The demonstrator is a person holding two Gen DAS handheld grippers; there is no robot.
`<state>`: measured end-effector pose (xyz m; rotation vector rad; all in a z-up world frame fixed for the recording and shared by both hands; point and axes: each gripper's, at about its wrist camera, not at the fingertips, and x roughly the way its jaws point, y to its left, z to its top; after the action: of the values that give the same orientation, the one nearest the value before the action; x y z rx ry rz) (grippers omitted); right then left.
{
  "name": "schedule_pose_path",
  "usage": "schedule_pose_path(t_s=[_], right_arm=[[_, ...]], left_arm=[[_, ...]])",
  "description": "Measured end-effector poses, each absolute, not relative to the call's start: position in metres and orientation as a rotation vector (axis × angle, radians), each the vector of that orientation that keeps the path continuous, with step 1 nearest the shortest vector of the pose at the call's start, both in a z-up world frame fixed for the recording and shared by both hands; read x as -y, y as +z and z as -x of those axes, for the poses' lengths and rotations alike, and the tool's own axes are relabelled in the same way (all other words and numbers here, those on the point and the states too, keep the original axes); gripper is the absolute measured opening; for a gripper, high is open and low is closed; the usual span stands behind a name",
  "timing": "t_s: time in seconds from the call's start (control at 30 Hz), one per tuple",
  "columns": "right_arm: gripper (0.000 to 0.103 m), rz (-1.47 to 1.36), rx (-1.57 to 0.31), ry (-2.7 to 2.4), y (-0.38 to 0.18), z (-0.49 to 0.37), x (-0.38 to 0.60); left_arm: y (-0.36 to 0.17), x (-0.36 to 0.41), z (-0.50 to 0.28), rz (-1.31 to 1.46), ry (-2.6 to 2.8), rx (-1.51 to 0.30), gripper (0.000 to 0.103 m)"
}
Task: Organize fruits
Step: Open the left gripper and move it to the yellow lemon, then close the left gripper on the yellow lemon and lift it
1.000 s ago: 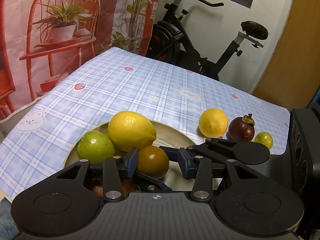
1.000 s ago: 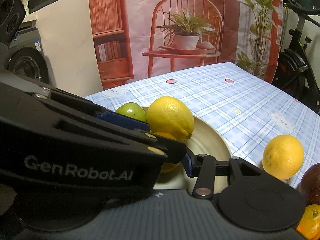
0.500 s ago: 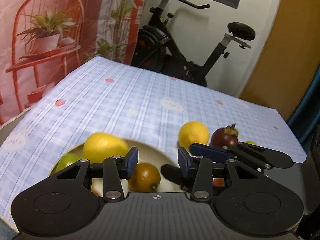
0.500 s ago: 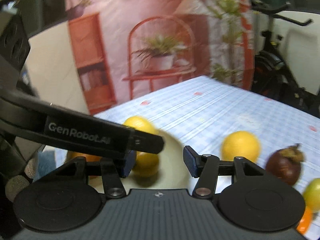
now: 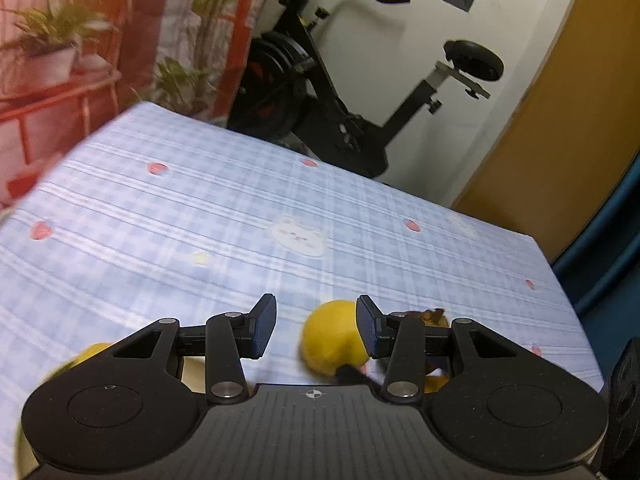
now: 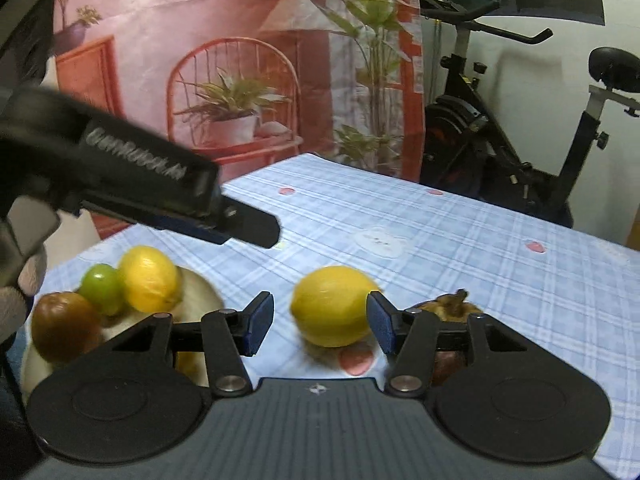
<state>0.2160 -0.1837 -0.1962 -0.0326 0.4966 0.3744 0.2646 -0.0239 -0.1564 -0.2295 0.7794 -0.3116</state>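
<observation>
Both grippers had swung away from the plate [image 6: 200, 292] toward the loose fruit. My right gripper [image 6: 320, 326] stood released — its jaws had just been opening, and nothing was gripped; the lemon [image 6: 332, 306] lay on the tablecloth [image 6: 440, 240] just beyond the gap, toward the right finger. My left gripper [image 5: 316, 330] was also released and empty — the same lemon [image 5: 332, 336] sat beyond its right finger, blurred. A mangosteen [image 6: 452, 306] lay behind the right finger.
</observation>
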Motion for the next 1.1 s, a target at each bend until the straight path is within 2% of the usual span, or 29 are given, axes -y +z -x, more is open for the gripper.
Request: schedule_pose_path(t_s=[0.13,0.37,0.67,1.1], right_arm=[[0.054,0.068,-0.515,0.355,-0.2,-0.219,0.181],[0.055,0.152,-0.549,0.359,-0.209,-0.232,0.166],[0.064,0.189,-0.55,0.36,-0.215,-0.239,0.158],[0.062,0.25,-0.573,0.377,-0.217,-0.257,0.152]], left_arm=[[-0.166,0.039,-0.278,0.225,-0.351,-0.811,0.055],[-0.18,0.047,-0.285,0.22,-0.37,-0.851,0.055],[-0.195,0.042,-0.298,0.286,-0.369,-0.898,0.057],[-0.2,0.03,-0.305,0.346,-0.346,-0.88,0.062]])
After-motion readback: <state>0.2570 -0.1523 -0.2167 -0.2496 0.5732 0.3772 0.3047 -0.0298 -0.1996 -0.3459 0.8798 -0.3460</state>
